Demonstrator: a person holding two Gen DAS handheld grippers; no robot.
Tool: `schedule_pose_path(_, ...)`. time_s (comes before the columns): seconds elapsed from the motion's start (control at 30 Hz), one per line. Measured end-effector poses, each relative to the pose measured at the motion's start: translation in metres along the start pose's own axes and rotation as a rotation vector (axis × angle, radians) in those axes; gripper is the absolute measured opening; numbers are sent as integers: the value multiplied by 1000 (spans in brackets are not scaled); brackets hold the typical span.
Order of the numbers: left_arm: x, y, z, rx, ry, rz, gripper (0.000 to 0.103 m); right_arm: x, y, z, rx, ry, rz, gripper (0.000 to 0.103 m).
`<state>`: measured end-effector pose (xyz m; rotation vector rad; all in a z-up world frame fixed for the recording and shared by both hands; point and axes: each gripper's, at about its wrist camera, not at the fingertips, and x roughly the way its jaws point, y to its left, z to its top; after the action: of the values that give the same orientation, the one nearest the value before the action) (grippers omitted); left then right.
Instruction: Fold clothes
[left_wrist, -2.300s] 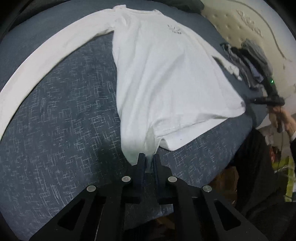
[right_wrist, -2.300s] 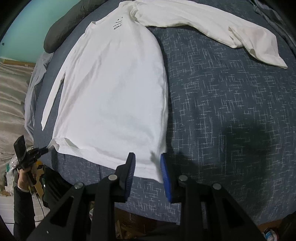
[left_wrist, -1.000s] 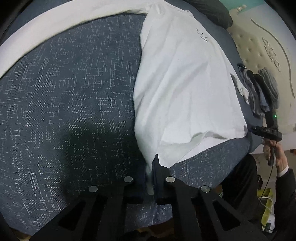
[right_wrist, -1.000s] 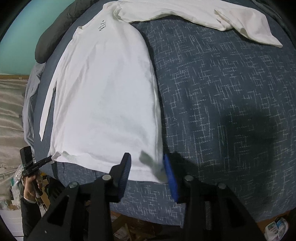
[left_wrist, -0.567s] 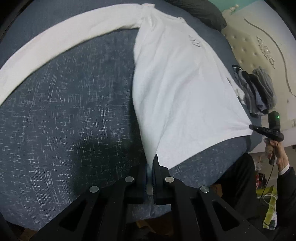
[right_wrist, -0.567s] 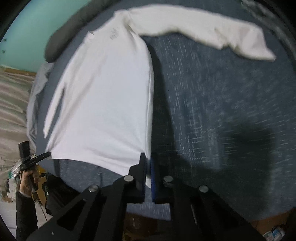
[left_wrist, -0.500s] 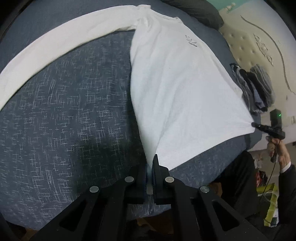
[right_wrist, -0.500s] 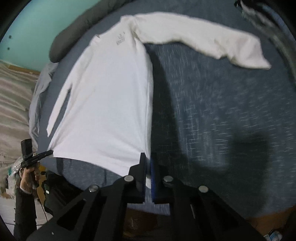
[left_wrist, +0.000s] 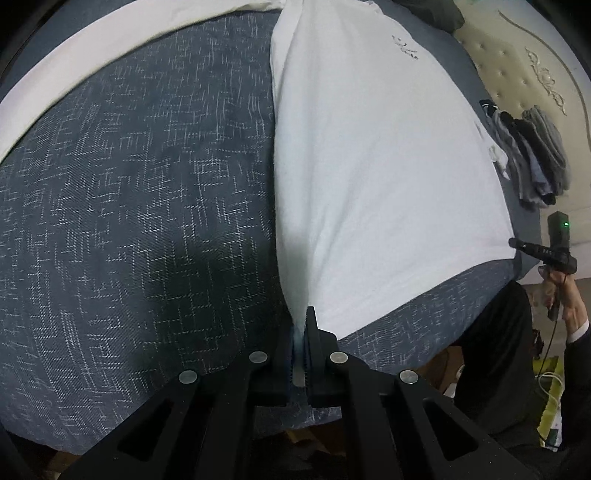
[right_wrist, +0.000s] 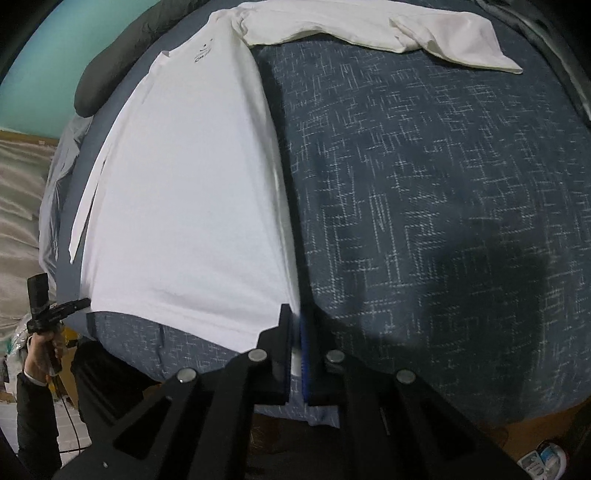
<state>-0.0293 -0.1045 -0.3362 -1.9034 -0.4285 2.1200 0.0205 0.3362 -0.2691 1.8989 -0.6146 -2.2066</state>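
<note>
Left wrist | white shirt (left_wrist: 376, 177) flat, hem pulled taut | bedspread (left_wrist: 129, 221)

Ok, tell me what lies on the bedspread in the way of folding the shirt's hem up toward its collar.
Nothing visible does. Both hem corners are pinched: left hand-held gripper, right hand-held gripper. The shirt lies flat on the bedspread, its body bare. The dark clothes pile sits off beside it.

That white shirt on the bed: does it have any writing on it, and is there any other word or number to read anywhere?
Shirt: a small dark print near the collar, too small and blurred to read.
Same print in the left wrist view: only dark strokes, unreadable.
Black handheld device: a green light, no readable text.
Nothing else carries legible words or numbers.
</note>
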Motion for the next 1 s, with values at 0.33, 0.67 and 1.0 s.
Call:
schedule_pose_path(0.33,-2,14,21,-42,-22,2,21,8,-5,7,2,5,37,5)
schedule_pose_path(0.67,-22,31,119,-117,-184,-52,34,-21,-5,38,5,-63,77,21)
schedule_pose_path(1.0,4,25,202,-99,-269,-30,34,-6,2,127,54,-151,103,38)
